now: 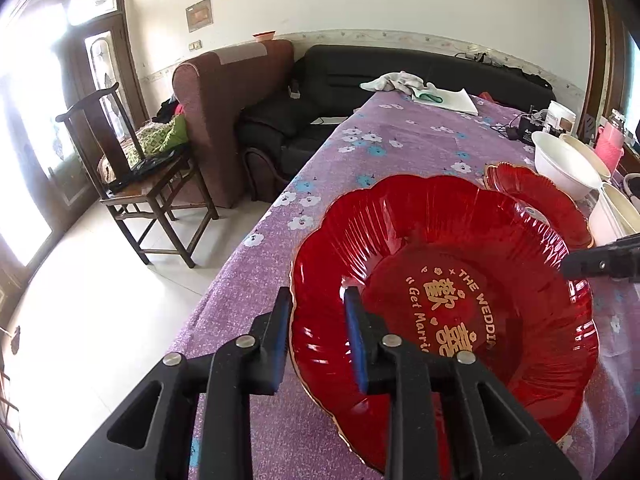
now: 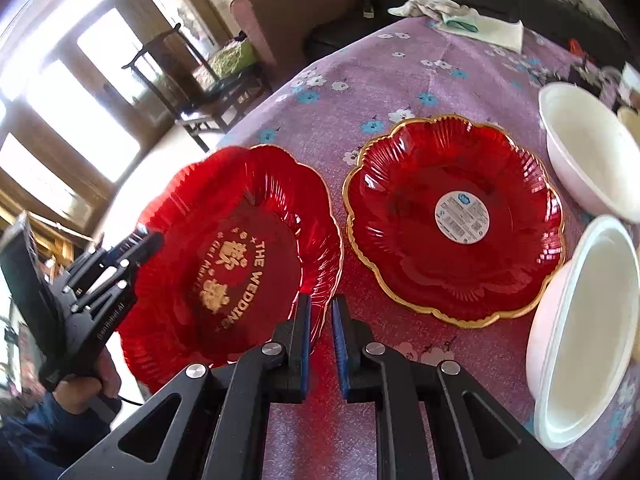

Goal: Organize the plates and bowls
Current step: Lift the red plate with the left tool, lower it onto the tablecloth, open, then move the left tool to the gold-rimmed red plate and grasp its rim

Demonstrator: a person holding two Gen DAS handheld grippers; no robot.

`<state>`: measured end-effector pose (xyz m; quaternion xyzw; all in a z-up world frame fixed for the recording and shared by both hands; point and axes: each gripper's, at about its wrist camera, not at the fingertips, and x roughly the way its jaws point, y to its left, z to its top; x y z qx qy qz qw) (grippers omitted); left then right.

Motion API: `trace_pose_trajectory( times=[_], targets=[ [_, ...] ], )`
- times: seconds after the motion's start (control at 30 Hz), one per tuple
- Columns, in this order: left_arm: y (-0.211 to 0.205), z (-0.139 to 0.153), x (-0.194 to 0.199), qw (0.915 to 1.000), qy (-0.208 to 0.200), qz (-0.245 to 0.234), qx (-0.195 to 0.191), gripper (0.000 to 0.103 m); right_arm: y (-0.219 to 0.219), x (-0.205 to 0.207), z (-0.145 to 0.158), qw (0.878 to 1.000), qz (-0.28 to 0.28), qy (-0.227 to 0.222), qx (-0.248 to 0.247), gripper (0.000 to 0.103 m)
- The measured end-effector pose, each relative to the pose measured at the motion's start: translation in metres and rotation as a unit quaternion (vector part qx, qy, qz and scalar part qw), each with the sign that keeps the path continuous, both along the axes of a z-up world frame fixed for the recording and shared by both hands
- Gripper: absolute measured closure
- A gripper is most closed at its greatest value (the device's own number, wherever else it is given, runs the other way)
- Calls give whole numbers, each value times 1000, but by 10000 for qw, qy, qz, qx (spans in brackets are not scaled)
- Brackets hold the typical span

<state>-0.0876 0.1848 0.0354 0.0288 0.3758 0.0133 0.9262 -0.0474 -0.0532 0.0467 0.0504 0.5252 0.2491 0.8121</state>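
The lettered plate (image 2: 224,264) hangs tilted over the counter's (image 1: 380,136) edge, its rim pinched by the right gripper (image 2: 321,308) and straddled loosely by the left gripper (image 1: 318,300), the second plate (image 2: 456,216) lying rightward.

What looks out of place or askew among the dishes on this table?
The lettered red plate sits tilted, one edge raised, with the left gripper and right gripper straddling opposite rims. The second red plate lies flat but still carries a round sticker in its centre. Nothing looks spilled or broken.
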Motion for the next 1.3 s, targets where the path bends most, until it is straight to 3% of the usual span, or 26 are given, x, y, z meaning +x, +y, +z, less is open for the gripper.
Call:
trace_pose_trajectory(
  times=[0.03, 0.1, 0.17, 0.63, 0.93, 1.1, 1.3],
  targets=[
    [1, 0, -1, 10000, -2, -8, -3, 73, -5, -2, 1, 10000, -53, -24, 68, 89],
    [2, 1, -3, 10000, -9, -6, -7, 58, -14, -6, 2, 9997, -136, -32, 200, 89],
    [4, 3, -6, 10000, -53, 11, -20, 51, -25, -10, 4, 9992, -261, -37, 317, 89],
    [13, 33, -26, 9991, -326, 189, -178, 46, -100, -29, -13, 9920, -1062, 6, 675, 89],
    [-9, 58, -20, 9989, -314, -270, -201, 46, -134, -34, -12, 9863, -1449, -91, 787, 89],
    [-32, 72, -5, 9959, 21, -788, -454, 46, -138, -37, -14, 9835, -1529, -10, 968, 89],
    [-69, 78, 44, 9812, 960, -1374, -957, 46, -129, -33, -20, 9747, -1711, 94, 1436, 89]
  ],
)
